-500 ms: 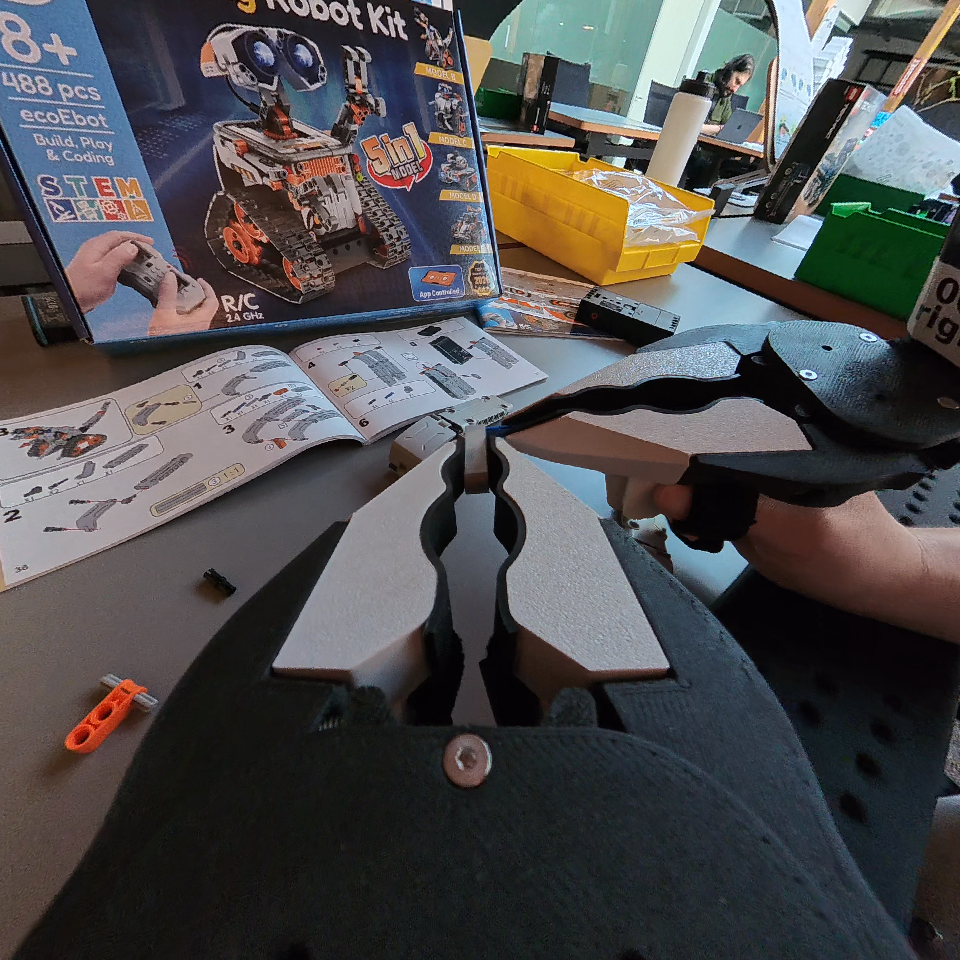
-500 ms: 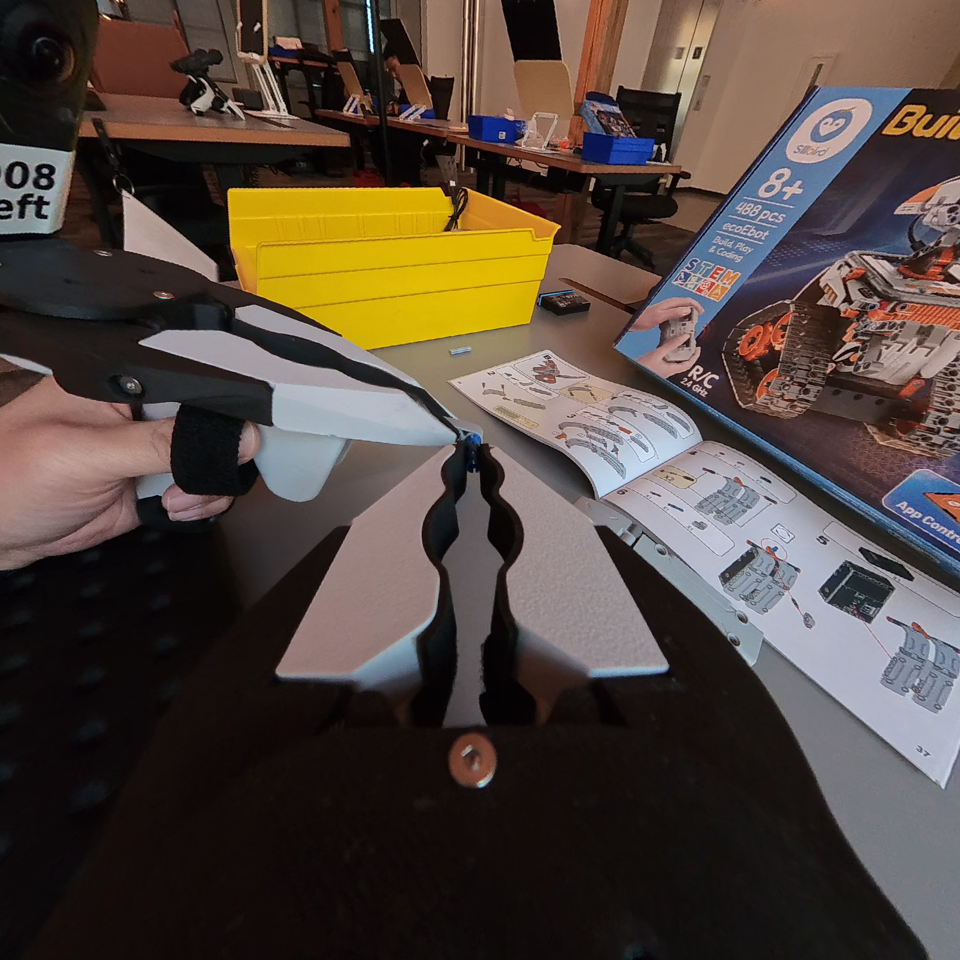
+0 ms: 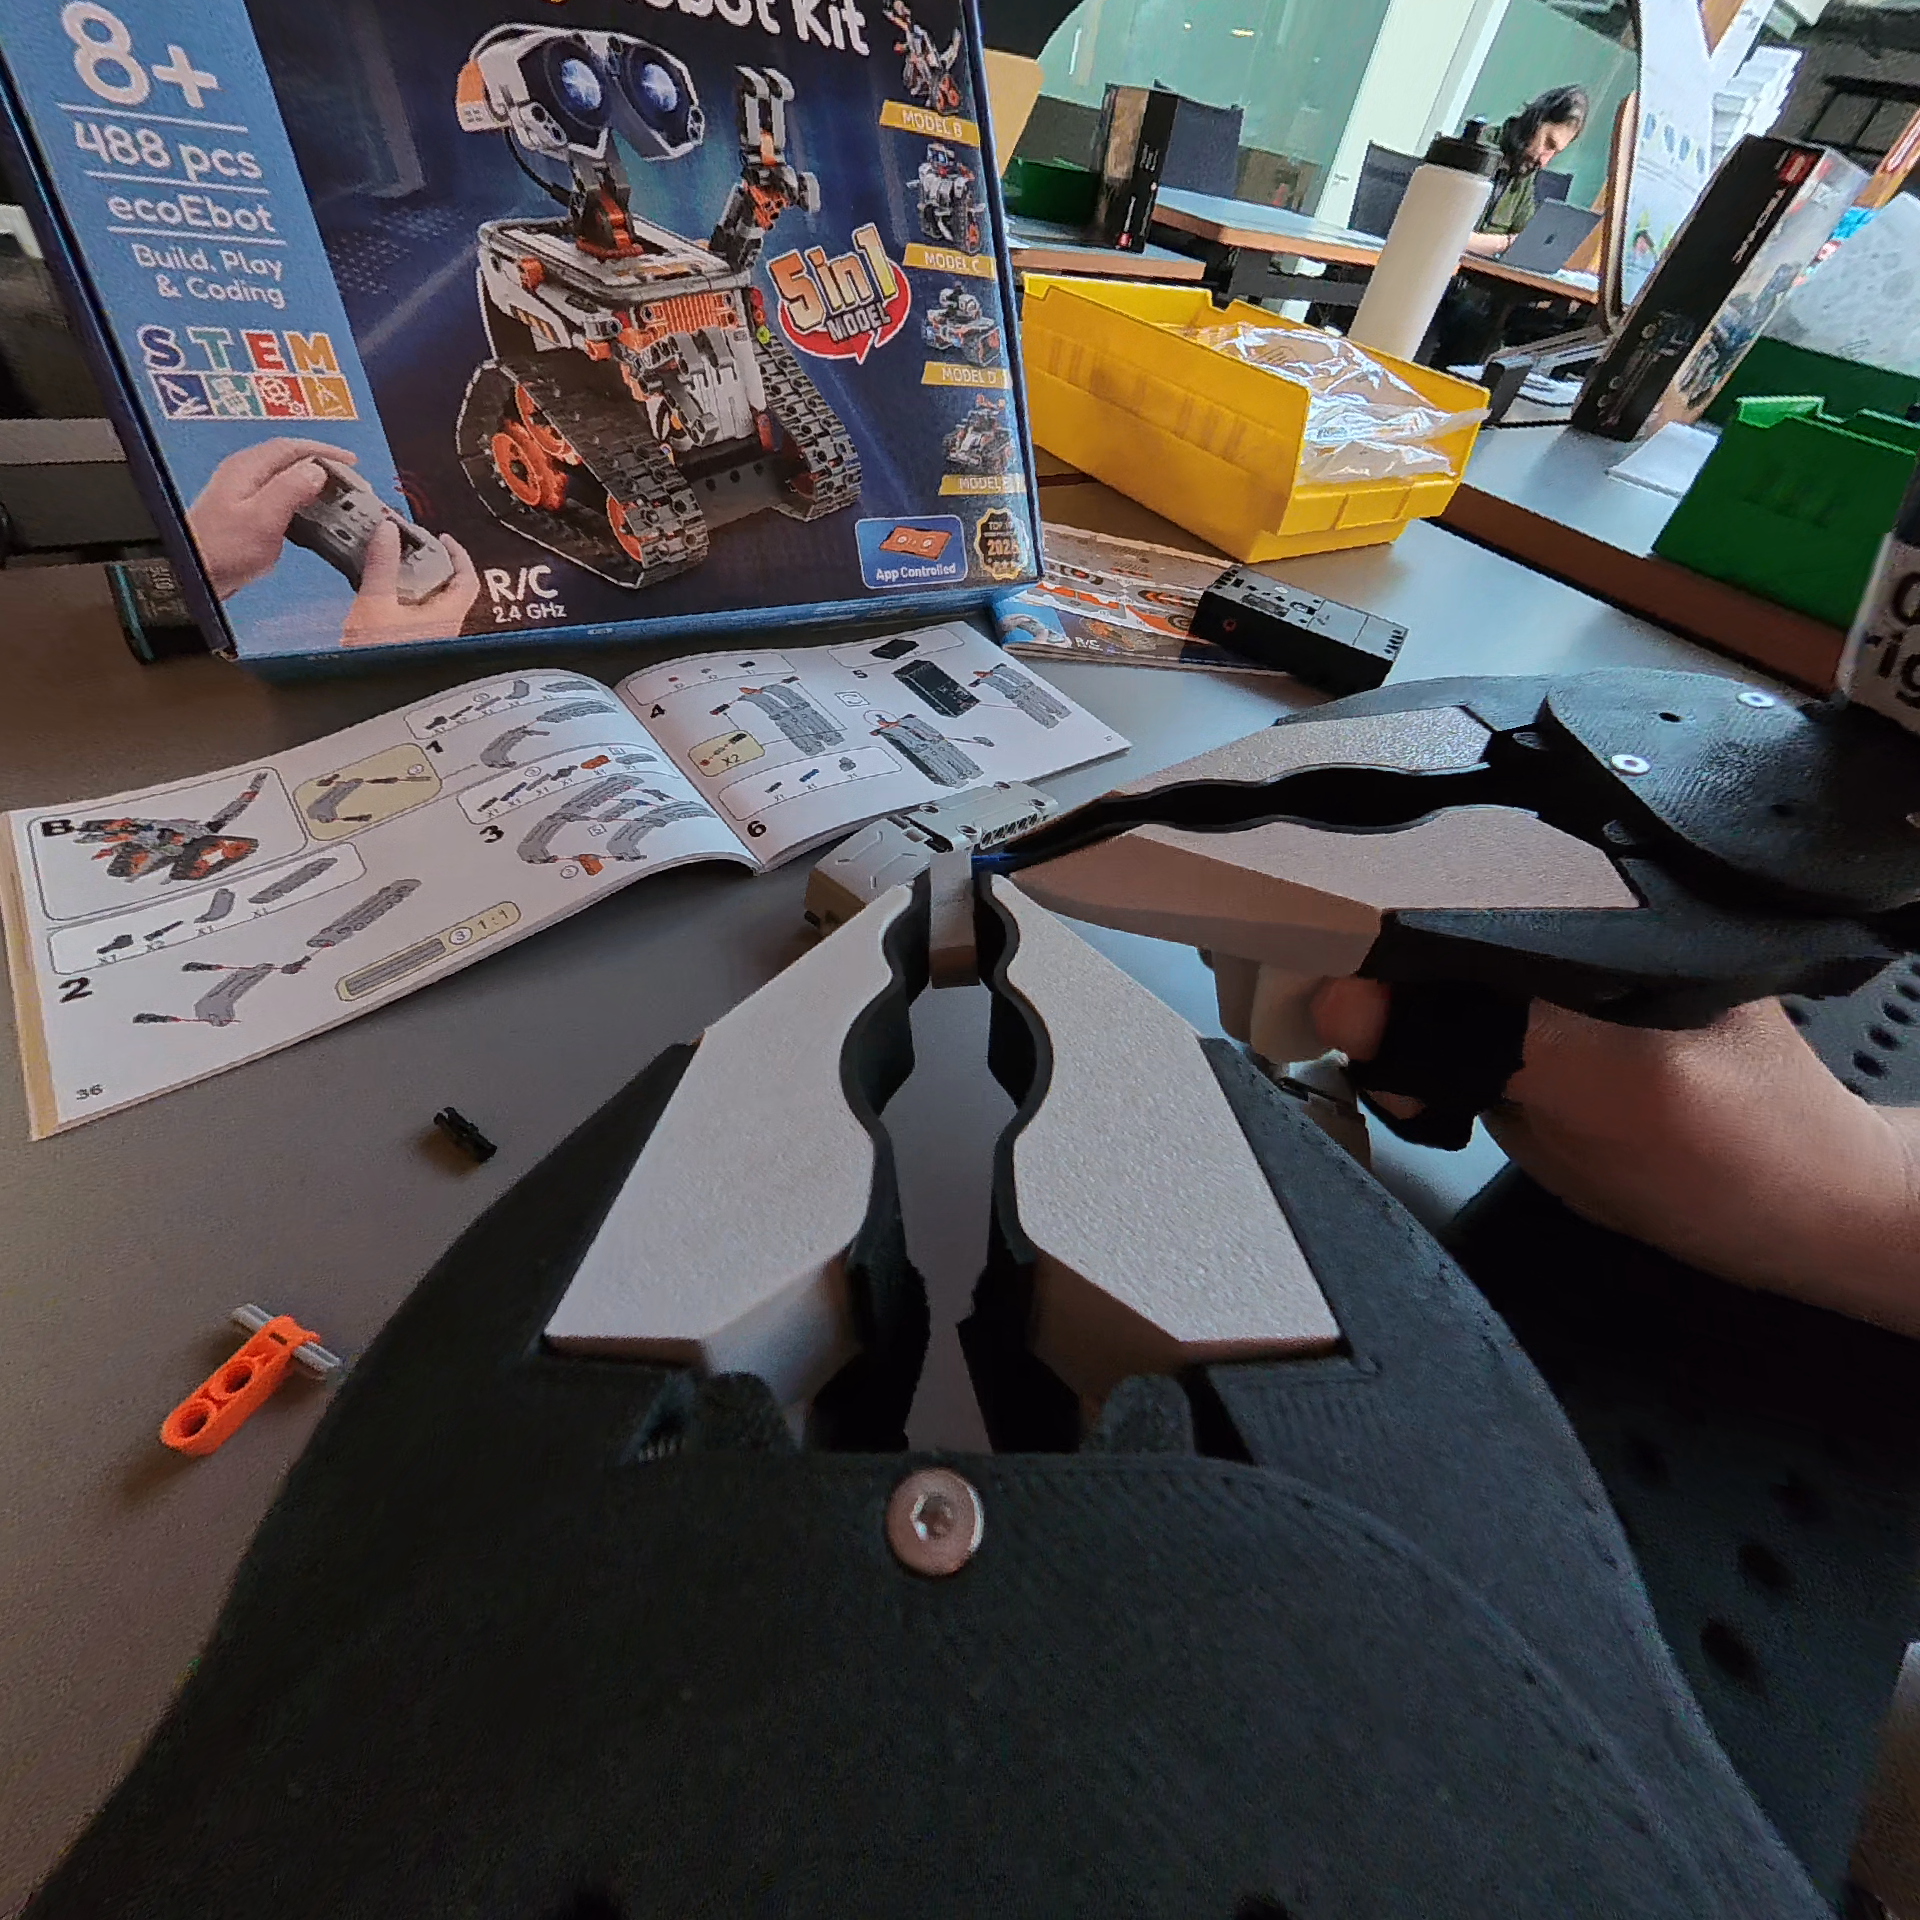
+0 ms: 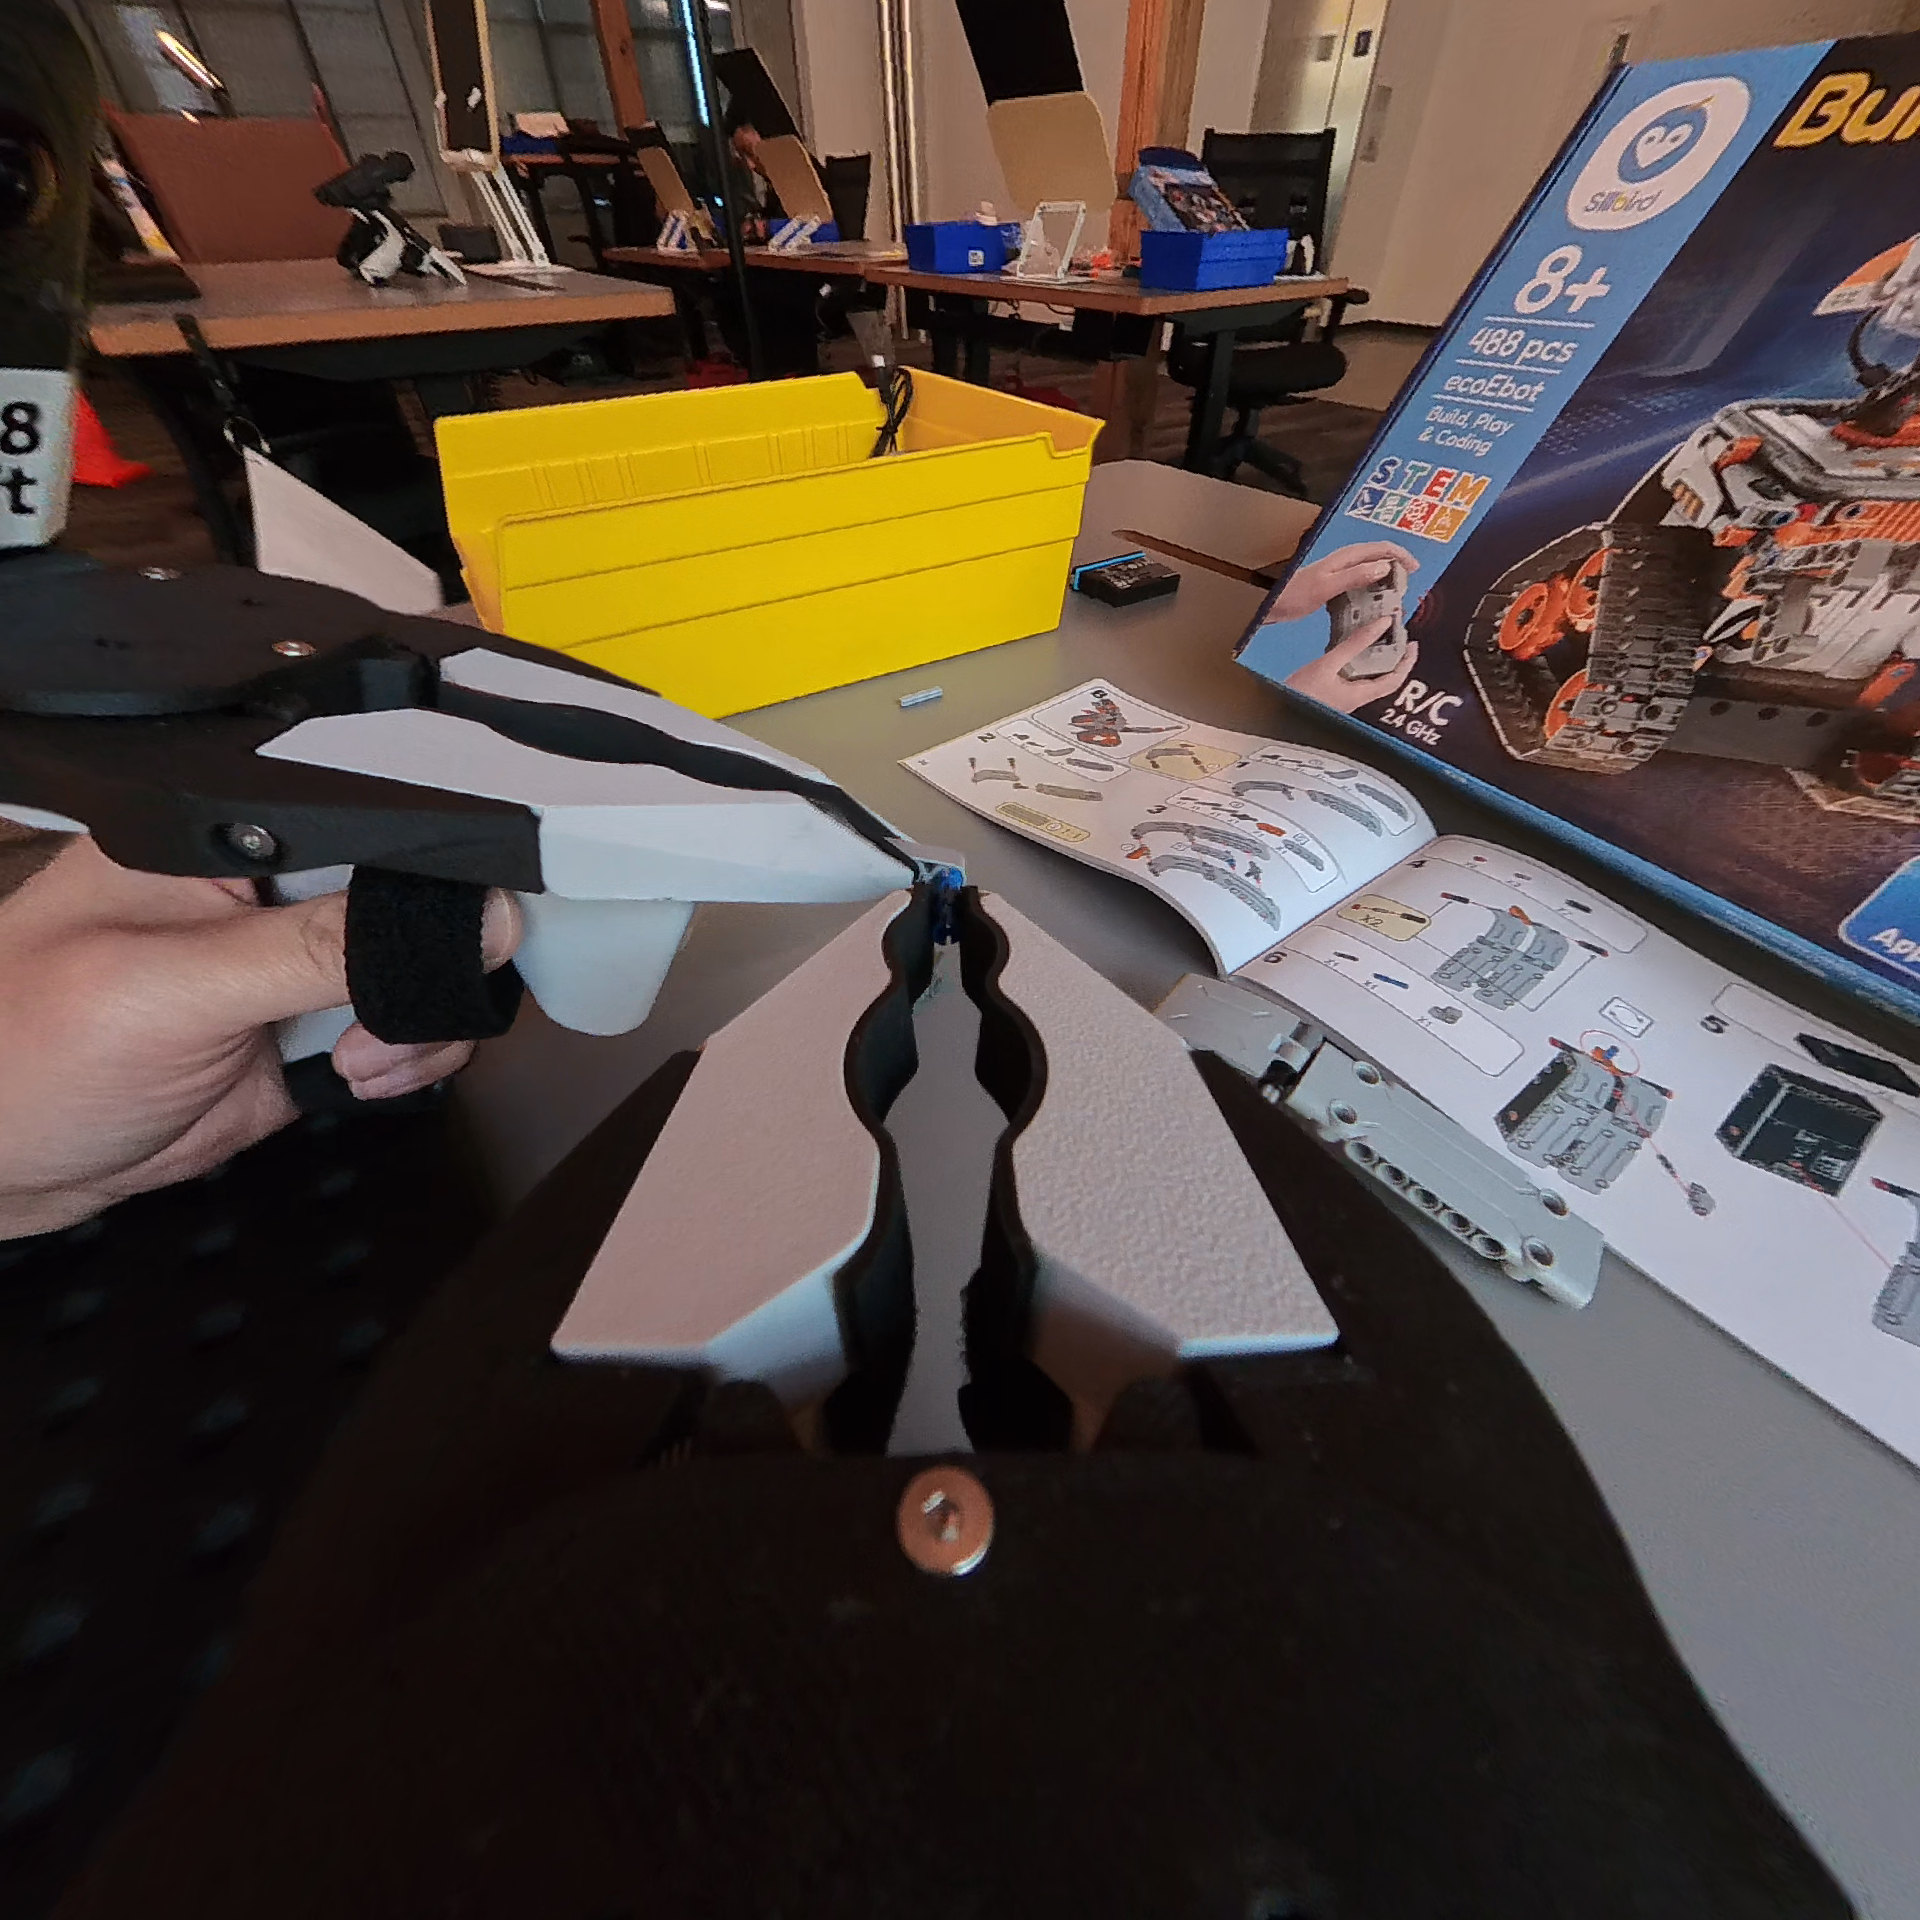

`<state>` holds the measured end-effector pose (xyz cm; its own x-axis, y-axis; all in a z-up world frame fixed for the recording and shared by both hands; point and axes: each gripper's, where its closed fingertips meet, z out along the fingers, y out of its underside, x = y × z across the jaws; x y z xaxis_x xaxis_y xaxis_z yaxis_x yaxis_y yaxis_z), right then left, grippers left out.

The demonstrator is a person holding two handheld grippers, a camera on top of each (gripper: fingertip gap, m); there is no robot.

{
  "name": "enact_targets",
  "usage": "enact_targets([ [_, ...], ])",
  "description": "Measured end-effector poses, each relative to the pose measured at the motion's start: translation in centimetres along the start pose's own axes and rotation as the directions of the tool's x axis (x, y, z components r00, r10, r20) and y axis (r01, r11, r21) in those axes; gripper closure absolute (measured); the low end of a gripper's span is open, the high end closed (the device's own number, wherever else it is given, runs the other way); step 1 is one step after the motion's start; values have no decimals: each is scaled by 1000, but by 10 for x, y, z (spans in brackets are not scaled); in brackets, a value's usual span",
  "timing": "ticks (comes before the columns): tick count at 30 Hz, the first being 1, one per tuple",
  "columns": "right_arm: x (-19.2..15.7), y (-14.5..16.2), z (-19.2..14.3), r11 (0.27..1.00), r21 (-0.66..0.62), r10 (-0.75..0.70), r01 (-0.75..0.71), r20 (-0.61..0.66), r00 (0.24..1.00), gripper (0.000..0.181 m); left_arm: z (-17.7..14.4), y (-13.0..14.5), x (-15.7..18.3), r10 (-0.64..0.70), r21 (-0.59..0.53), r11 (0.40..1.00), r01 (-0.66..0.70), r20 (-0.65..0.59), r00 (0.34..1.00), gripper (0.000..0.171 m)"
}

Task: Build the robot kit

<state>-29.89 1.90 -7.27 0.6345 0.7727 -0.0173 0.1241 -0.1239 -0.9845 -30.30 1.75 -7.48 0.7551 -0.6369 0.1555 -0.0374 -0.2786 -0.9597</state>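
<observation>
right now the left gripper (image 3: 954,914) is closed on a small light grey piece (image 3: 951,920), pinched upright between its tips just above the desk (image 3: 260,1195). the right gripper (image 4: 940,914) is closed too, nipping a tiny blue pin (image 4: 943,909) at its very tips. the two sets of tips meet almost at a right angle, with the blue pin touching or just beside the grey piece; whether it has entered a hole is too small to tell.

by the look of it this is a joining moment, one part being brought to the other, so any further push would call for a steady left grip and fine alignment along the pin's axis.

both grippers sit low and roughly level over the desk, each with a hand (image 3: 1662,1143) wrapped round its handle below. close by lie a long grey beam with holes (image 4: 1382,1132), an open instruction booklet (image 3: 416,852), a small black pin (image 3: 464,1135) and an orange connector (image 3: 234,1387). behind stand the kit box (image 3: 520,312) and a yellow bin (image 4: 769,540).
</observation>
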Motion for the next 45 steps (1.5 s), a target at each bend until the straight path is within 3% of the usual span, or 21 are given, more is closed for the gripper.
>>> enact_targets([
  [10,-2,7,-6,999,-29,22,-19,112,993,178,-1,7,7,105,-46,993,-106,-17,994,165],
  [23,-2,5,1,987,-45,-154,153,-14,988,178,0,7,0,-32,-42,999,30,-31,999,165],
  [28,-2,6,2,987,-47,-156,155,-11,988,178,0,8,-1,-8,-44,999,8,-17,1000,165],
  [35,-4,4,-4,996,-16,-91,93,102,991,178,-3,6,6,76,-33,996,-77,-21,997,165],
  [45,-4,2,0,994,-14,-109,110,43,993,178,-3,4,6,77,-20,997,-78,-22,997,165],
])
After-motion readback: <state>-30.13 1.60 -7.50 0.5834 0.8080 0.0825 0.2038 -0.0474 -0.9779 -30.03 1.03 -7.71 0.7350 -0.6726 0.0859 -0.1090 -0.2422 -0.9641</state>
